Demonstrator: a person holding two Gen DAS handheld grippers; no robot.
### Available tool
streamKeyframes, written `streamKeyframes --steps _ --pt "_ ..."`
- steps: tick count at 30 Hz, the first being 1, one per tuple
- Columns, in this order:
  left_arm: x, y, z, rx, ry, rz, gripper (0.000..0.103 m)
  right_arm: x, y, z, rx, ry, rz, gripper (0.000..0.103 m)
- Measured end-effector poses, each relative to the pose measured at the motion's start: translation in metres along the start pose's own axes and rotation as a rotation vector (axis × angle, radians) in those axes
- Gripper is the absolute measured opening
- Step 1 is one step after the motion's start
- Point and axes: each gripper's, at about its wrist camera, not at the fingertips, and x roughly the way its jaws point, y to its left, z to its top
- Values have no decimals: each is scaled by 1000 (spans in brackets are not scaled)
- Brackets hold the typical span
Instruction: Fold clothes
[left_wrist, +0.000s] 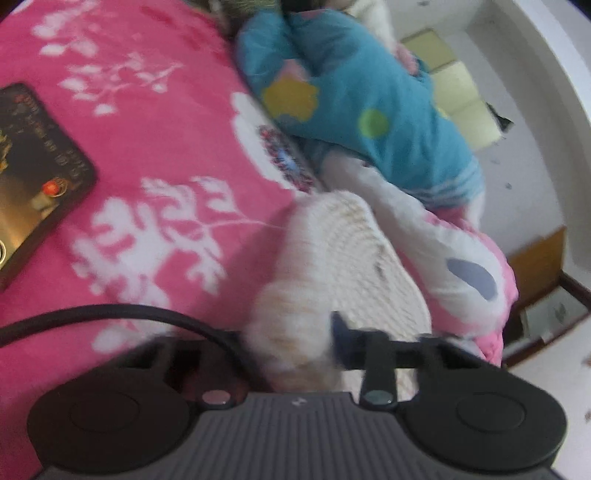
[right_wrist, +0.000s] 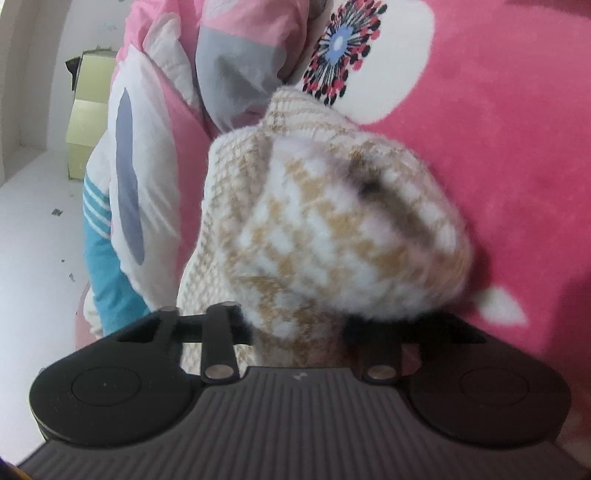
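Each tool (left_wrist: 295, 350) (right_wrist: 295, 332) grips checked knitwear (right_wrist: 332, 229) over a pink floral blanket (left_wrist: 147, 147).

left gripper (left_wrist: 295, 354), right gripper (right_wrist: 299, 332), both seemingly clamped

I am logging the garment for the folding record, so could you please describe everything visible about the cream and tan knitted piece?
The knitted garment is fuzzy cream wool with a tan houndstooth-like check and a finer grid weave along its edge. It is bunched into a rounded lump, not flat, on the pink floral blanket, beside a pink and white quilt. The right gripper is closed on it, and the left gripper pinches another part. A dark smudge shows on top.
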Motion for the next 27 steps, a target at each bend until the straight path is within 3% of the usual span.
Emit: streamKeyframes --steps 5,10,17,21,24,25,27 --pt "-19 -14 9 38 -13 -29 17 -26 25 -9 -91 -78 1 15" --pt "-53 -29 15 85 2 -80 17 -77 45 -22 -163 -133 36 7" --pt "-139 -24 7 179 107 -122 17 -192 21 -77 -154 -101 47 7" --pt "-161 2 -10 237 178 -48 18 -234 -14 -116 -159 -71 3 7" --pt "-152 23 -19 254 232 24 27 -255 -45 -133 -137 -43 -17 17" --pt "-154 25 -19 259 232 37 36 -260 -56 -132 -110 -34 -9 23" --pt "-164 24 -16 279 214 50 40 -270 -76 -131 -60 -18 6 27"
